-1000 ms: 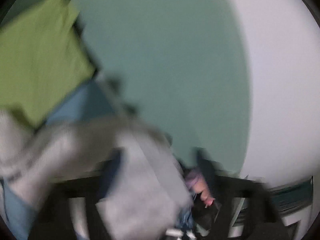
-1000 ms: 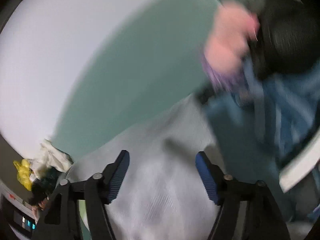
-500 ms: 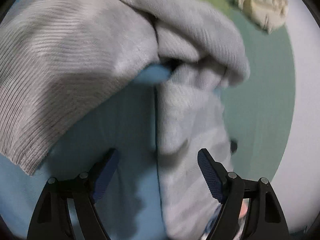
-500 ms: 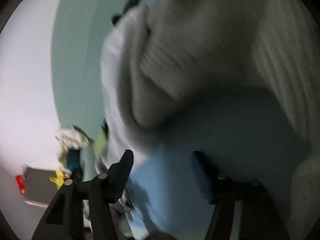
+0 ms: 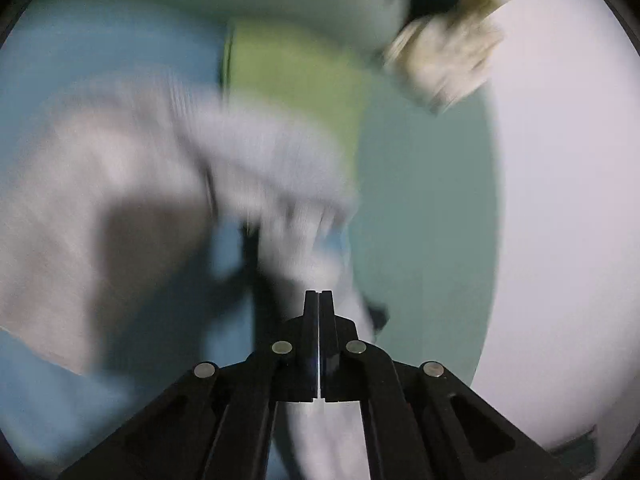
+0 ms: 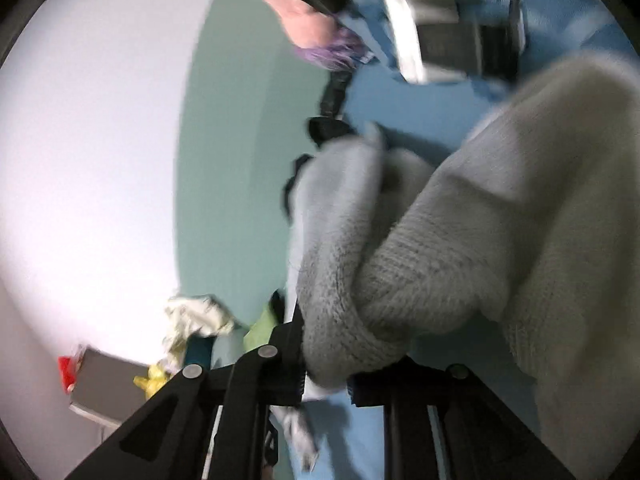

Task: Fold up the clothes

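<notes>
Grey ribbed knit sweater [image 6: 420,248] bunches across centre and right of your right wrist view, over the blue cloth surface [image 6: 404,100]. Your right gripper [image 6: 326,376] has its fingers clamped on a thick roll of that knit. In the left wrist view, heavily blurred, your left gripper [image 5: 319,300] shows fingers pressed together; whether fabric sits between them, you cannot tell. A folded green garment [image 5: 296,76] lies upper centre. You look mid-fold. Next, I'd judge, lay the gathered roll flat and smooth it before releasing.
</notes>
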{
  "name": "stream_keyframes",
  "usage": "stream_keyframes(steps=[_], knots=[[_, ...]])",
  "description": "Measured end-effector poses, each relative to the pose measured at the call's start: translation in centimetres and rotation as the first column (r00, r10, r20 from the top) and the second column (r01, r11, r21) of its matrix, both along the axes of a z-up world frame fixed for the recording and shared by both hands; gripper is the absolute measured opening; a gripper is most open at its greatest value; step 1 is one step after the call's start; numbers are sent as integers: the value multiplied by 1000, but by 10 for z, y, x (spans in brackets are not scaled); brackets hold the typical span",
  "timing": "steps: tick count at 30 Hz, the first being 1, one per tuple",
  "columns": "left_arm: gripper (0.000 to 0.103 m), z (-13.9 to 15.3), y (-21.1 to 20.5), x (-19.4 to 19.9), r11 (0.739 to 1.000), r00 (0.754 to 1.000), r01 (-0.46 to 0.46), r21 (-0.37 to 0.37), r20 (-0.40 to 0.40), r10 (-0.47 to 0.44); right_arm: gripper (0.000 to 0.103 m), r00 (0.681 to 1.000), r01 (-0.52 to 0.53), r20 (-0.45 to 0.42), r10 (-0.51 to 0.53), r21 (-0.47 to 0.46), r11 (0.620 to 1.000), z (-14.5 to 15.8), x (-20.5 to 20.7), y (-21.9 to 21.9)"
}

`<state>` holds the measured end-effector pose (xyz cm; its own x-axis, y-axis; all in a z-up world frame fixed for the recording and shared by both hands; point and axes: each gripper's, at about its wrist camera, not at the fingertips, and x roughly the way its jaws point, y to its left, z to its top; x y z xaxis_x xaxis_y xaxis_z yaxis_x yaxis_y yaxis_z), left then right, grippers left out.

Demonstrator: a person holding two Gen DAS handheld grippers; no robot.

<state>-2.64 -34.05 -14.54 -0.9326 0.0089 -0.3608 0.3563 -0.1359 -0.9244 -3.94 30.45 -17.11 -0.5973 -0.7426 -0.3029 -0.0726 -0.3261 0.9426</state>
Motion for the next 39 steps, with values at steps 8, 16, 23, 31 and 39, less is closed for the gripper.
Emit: stream_keyframes(steps=[8, 16, 23, 31, 39], knots=[[1, -6, -25, 91, 992, 955, 111, 58, 272, -123, 16, 971, -66, 236, 42, 92, 994, -53, 89, 19], [85, -47, 50, 27, 961, 924, 256, 102, 265, -275, 18, 964, -39, 266, 16, 81, 996, -74, 98, 19], [71, -59, 73, -49, 955, 896, 291, 51, 337, -291, 22, 966, -38, 255, 39, -6, 999, -88, 93, 29], [8, -97, 63, -50, 930, 959, 162, 330, 171, -228, 20, 961, 2, 275, 12, -53, 999, -91, 91, 33], [6, -35, 9, 62, 951, 990, 137, 277, 0, -143, 17, 982, -3, 188, 24, -113, 994, -33, 121, 35]])
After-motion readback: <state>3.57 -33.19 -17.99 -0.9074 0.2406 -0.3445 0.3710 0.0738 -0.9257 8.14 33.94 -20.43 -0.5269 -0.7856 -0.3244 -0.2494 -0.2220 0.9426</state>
